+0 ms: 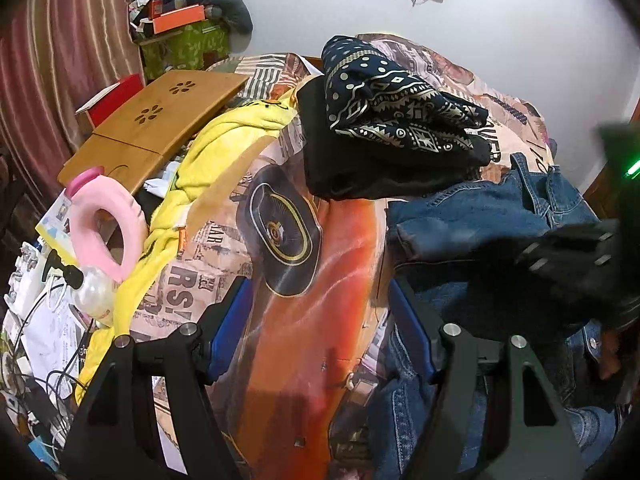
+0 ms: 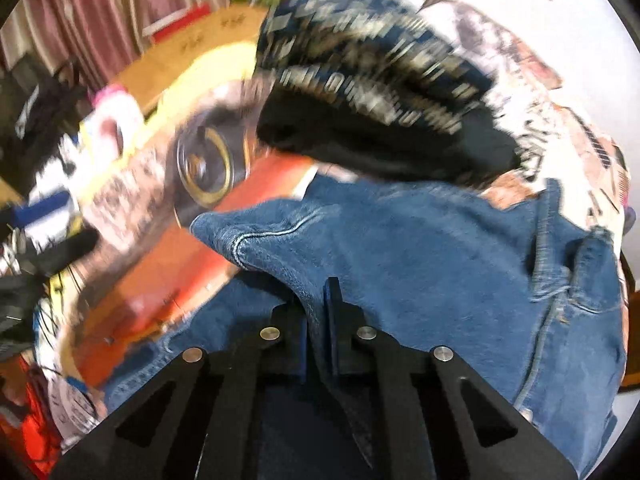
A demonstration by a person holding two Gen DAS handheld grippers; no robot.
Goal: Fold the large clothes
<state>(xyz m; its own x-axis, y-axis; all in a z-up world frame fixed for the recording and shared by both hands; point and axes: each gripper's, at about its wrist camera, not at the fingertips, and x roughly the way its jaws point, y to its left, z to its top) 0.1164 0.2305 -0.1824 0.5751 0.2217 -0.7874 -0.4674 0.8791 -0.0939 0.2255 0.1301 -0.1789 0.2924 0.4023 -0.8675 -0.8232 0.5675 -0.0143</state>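
While pinched by right tongs, denim jacket.

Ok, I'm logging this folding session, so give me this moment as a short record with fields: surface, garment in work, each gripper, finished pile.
surface: bed with printed sheet
garment in work: blue denim garment, rumpled, not yet folded
right gripper: shut on a fold of the denim
left gripper: open, nothing between its fingers, over the sheet beside the denim
finished pile: patterned navy cloth folded on top of black garment
beside the bed: yellow cloth, wooden lap tray
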